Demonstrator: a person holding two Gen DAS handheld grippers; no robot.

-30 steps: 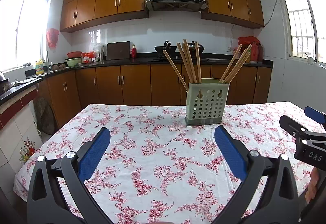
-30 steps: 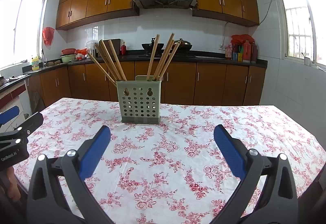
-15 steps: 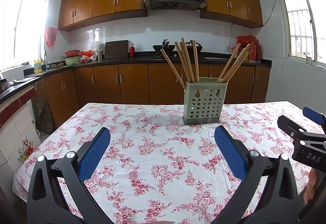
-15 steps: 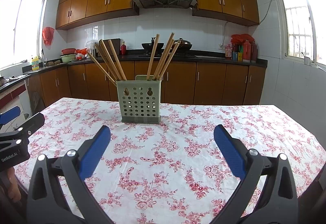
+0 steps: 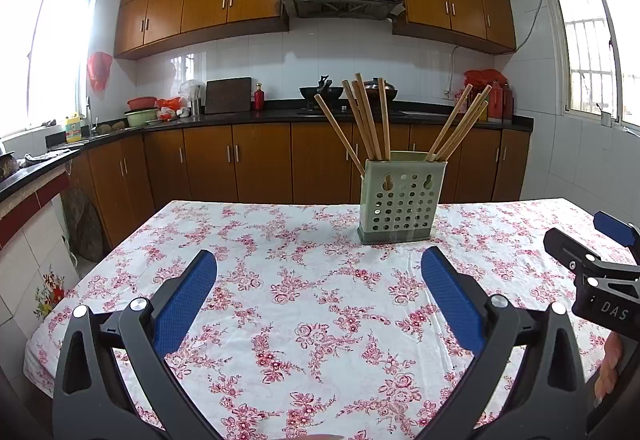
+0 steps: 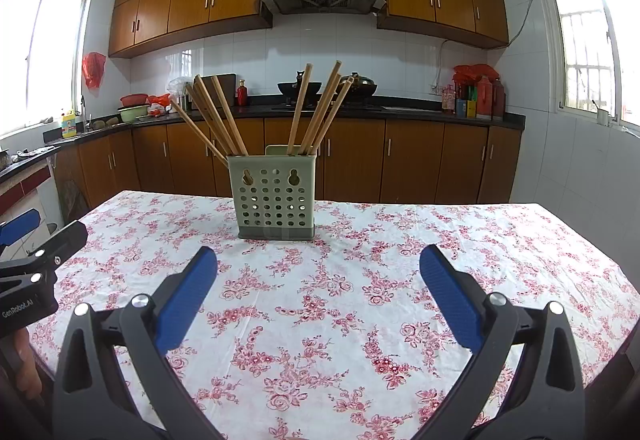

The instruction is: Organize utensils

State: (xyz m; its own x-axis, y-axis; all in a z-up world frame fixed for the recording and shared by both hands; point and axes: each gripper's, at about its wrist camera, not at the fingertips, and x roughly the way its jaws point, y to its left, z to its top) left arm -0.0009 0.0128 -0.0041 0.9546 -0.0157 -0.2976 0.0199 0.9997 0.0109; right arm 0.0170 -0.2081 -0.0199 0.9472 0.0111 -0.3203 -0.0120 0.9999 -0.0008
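Both the left tongs (image 5: 318,280) and the right tongs (image 6: 318,276) are hovering spread apart and empty over the surface (image 6: 360,280), facing the holder (image 6: 276,195) where the chopsticks (image 6: 316,107) are standing in two bunches (fitting either a finished sort or one awaiting regrouping).

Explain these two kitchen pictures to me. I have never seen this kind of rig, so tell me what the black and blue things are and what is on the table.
There is no robot here. A person holds one two-finger tool in each hand, and each tool carries a camera looking forward along its fingers. One picture comes from the left hand-held gripper, the other from the right hand-held gripper. The blue pads are its fingers. Both stand wide open and hold nothing. On the floral tablecloth stands a pale green perforated holder with two bunches of wooden chopsticks leaning out of it.
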